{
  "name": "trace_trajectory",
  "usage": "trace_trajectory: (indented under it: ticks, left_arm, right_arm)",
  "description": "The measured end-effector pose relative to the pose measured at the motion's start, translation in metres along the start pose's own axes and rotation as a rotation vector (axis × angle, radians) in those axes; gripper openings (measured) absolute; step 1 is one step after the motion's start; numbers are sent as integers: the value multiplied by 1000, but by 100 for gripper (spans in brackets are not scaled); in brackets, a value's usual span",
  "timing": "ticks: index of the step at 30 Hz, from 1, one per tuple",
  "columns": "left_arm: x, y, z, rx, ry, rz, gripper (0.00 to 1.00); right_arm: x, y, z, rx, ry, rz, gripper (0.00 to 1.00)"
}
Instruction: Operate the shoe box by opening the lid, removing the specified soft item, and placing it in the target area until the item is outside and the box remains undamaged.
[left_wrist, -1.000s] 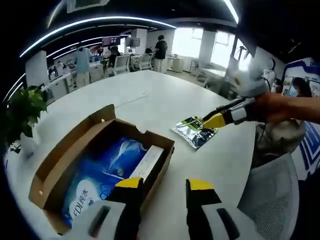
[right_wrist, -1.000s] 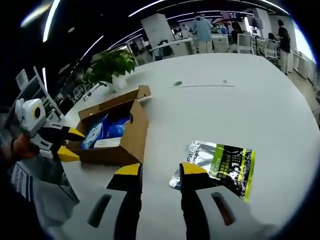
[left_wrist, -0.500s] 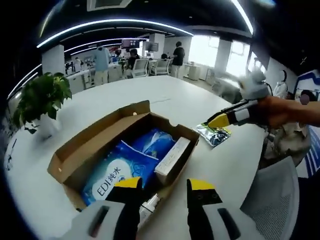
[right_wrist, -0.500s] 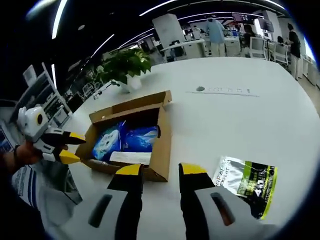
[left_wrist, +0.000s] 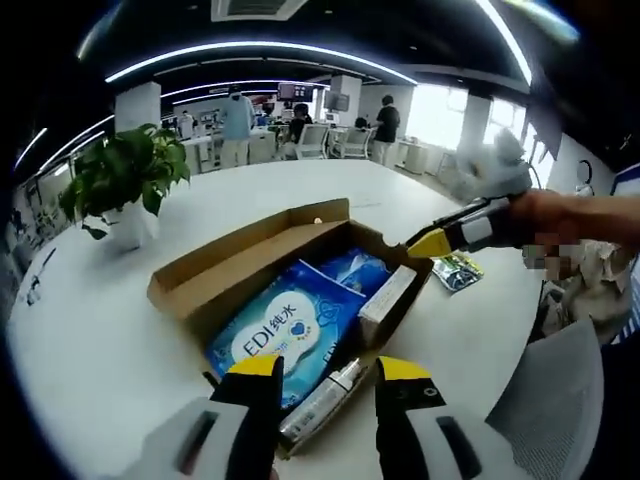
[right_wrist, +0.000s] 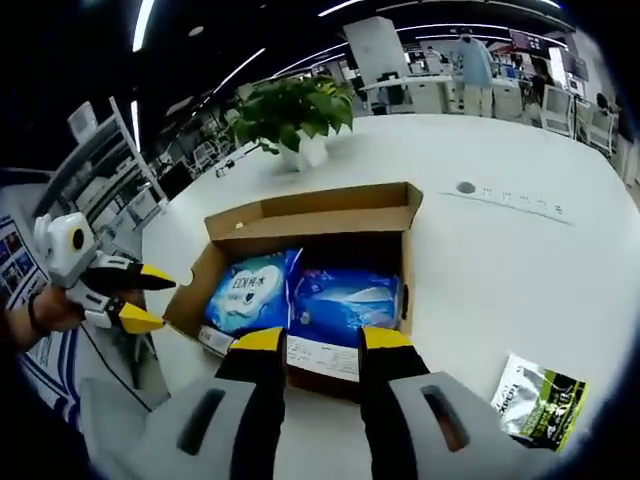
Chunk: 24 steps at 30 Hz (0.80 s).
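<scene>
Now wipes pack (right_wrist: 247, 289) beyond jaws

We cannot read the small print on the silver pouch (right_wrist: 540, 406), and the white carton (right_wrist: 322, 357) sits partly hidden behind the right gripper (right_wrist: 322, 347).

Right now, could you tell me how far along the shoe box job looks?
Done: the shoe box lid is open, and a silver-green pouch lies on the table beside it. In hand: nothing; the left gripper and right gripper are both open near the box. Left: blue wipe packs are inside; whether one must come out is unclear.
</scene>
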<state>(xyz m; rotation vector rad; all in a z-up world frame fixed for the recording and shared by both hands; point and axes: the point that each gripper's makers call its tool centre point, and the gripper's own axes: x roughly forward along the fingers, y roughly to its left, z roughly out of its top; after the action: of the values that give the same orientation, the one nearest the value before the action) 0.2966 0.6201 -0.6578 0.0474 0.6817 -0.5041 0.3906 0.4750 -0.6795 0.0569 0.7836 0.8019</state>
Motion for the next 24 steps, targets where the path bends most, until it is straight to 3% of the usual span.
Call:
trace_trajectory:
  ticks: [9, 24]
  left_arm:
    - [-9, 14, -15, -42, -1, 29, 37]
    - [-25, 31, -26, -109, -15, 78, 37]
  right_arm:
    - [22, 17, 5, -27, 29, 33, 25]
    - [49, 48, 2, -44, 81, 74, 24]
